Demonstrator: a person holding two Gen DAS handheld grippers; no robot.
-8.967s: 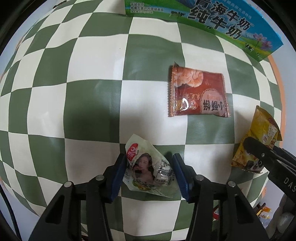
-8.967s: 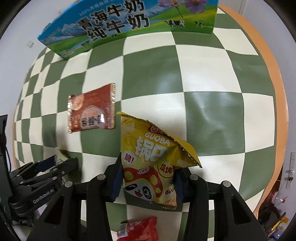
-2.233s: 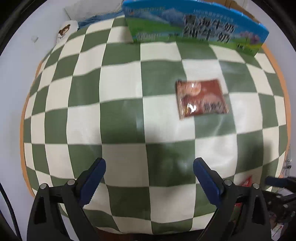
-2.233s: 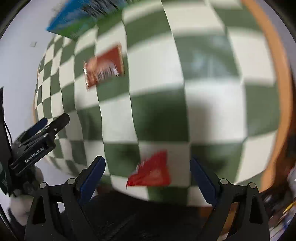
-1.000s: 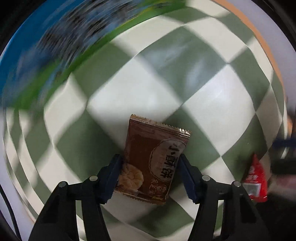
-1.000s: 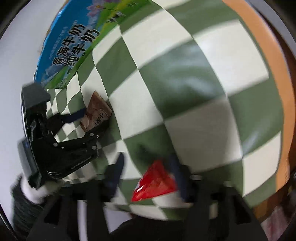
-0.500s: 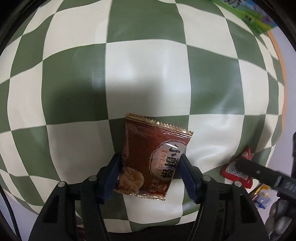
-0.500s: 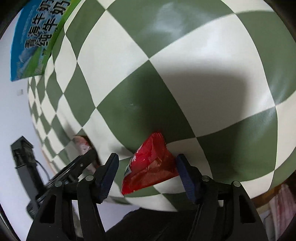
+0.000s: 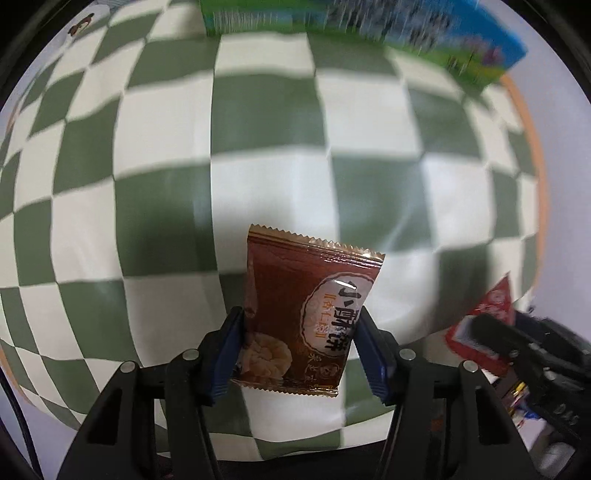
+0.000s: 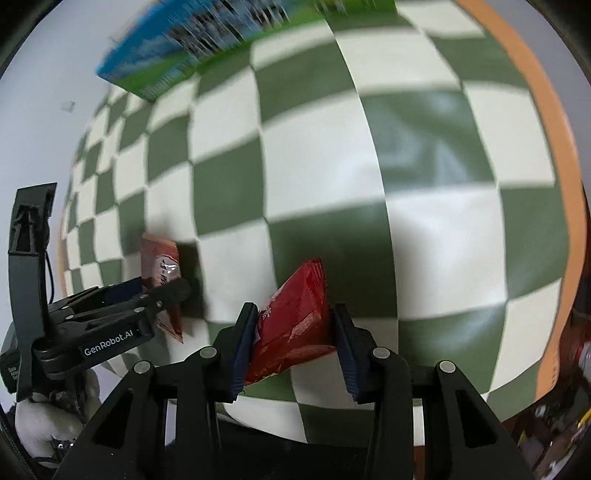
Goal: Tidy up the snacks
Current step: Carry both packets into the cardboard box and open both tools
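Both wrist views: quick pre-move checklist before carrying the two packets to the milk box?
1. Left gripper shut on brown packet: ok.
2. Right gripper shut on red packet: ok.
3. Both packets off the checkered tablecloth: cannot tell for certain, though both look raised.
4. Path to milk box free of other snacks: ok, only cloth shows between.
5. Room inside the box: cannot tell, interior hidden and blurred.
6. Grippers apart from each other: ok.
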